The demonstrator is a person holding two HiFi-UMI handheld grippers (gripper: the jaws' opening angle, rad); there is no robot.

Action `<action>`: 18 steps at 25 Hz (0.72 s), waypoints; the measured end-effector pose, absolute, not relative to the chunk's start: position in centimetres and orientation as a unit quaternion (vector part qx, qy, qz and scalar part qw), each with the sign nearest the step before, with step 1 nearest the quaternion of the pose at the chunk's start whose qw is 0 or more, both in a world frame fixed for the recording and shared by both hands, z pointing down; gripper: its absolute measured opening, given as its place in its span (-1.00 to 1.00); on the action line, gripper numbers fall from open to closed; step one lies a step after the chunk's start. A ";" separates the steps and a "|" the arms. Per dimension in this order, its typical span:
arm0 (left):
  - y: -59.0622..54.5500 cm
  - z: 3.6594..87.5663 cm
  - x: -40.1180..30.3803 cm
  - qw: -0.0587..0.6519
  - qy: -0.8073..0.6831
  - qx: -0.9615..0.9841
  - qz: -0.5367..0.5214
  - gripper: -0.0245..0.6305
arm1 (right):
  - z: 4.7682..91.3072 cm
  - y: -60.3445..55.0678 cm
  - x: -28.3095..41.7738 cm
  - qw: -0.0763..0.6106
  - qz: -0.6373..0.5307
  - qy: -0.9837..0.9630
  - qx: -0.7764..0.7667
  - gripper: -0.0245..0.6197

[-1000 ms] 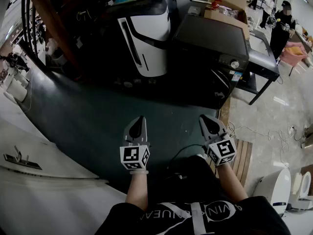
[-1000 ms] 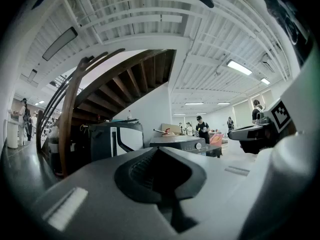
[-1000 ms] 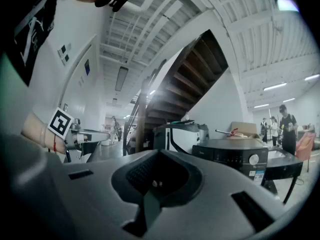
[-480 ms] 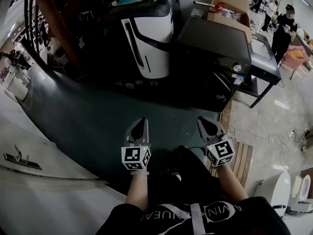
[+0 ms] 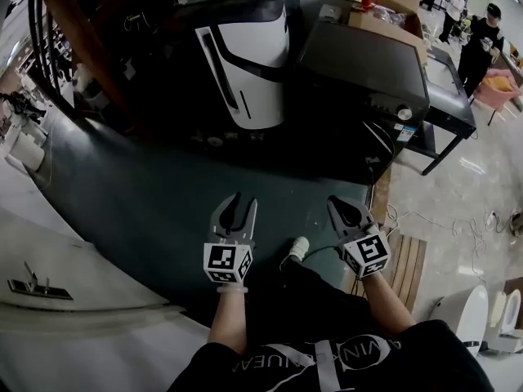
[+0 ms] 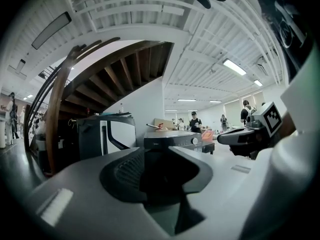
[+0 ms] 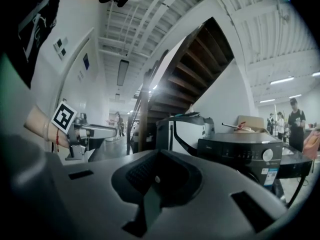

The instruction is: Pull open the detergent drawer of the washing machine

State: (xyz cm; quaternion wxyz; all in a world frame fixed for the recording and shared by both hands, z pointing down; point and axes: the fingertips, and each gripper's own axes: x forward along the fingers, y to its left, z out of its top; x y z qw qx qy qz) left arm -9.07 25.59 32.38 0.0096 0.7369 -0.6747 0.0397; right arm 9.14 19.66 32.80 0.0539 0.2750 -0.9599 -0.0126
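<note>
The dark washing machine (image 5: 364, 80) stands at the upper right of the head view, with a round knob (image 5: 406, 113) on its front panel; its detergent drawer cannot be made out. Both grippers hang over the dark green floor, well short of the machine. My left gripper (image 5: 237, 204) has its jaws apart and opening, with nothing between them. My right gripper (image 5: 343, 207) looks shut and empty. The left gripper view shows the machine (image 6: 172, 140) beyond the left gripper (image 6: 160, 156). In the right gripper view the machine (image 7: 245, 154) stands to the right of the right gripper (image 7: 159, 159).
A white-and-black appliance (image 5: 245, 64) stands left of the machine, with a cardboard box (image 5: 384, 6) behind and a dark table (image 5: 449, 96) to the right. A wooden staircase (image 5: 73, 39) rises at the left. A wooden pallet (image 5: 404, 260) and cables lie at the right. People (image 5: 489, 35) stand far back.
The left gripper's jaws have parted from shut. Both grippers have edged forward toward the machine, and a white shoe now shows between them.
</note>
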 end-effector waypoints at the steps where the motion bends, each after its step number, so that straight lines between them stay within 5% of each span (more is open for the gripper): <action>1: 24.8 32.6 -9.5 0.011 -0.673 0.738 0.041 -0.54 | 33.2 18.8 8.7 0.056 -0.009 -0.959 0.276 -0.88; 18: 6.4 37.7 -14.0 0.064 -0.617 0.781 0.068 -0.54 | 38.5 3.3 2.1 0.097 0.039 -0.944 0.313 -0.88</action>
